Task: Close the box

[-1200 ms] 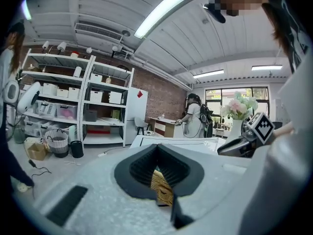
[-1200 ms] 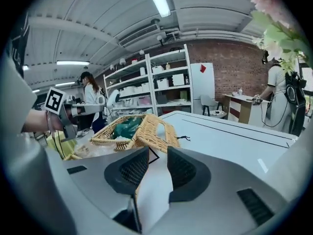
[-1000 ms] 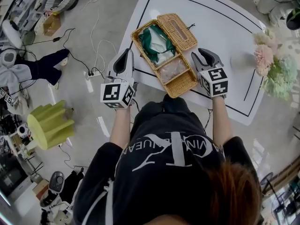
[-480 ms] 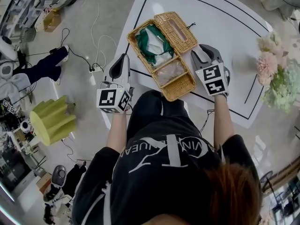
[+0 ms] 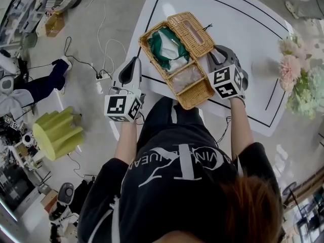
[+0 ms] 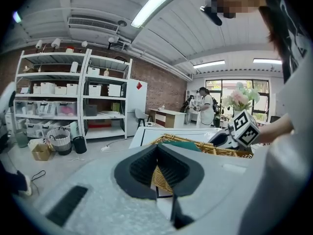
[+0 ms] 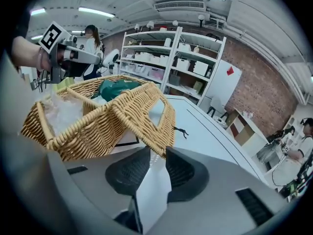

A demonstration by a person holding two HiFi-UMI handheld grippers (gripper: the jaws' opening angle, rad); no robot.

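A wicker box (image 5: 195, 92) stands open near the front edge of the white table (image 5: 243, 24), with a green item (image 5: 167, 40) and clear plastic (image 5: 185, 76) inside. Its lid (image 5: 191, 28) is folded out on the far right side. My right gripper (image 5: 215, 53) is beside that lid. In the right gripper view its jaws (image 7: 157, 153) have just been closing, a gap still shows, and the rim of the lid (image 7: 146, 109) sits at their tips. My left gripper (image 5: 132, 61) hangs off the table's left edge, shut on nothing (image 6: 156, 148), pointing at the box (image 6: 205, 146).
Pink flowers (image 5: 292, 67) stand at the table's right end. On the floor to the left are cables (image 5: 101, 49) and a yellow-green stool (image 5: 55, 130). Shelving (image 6: 73, 102) and other people are at the back of the room.
The right gripper has rolled and moved left and down to the lid's edge. The left gripper's view has swung slightly, so the box now shows behind its jaws.
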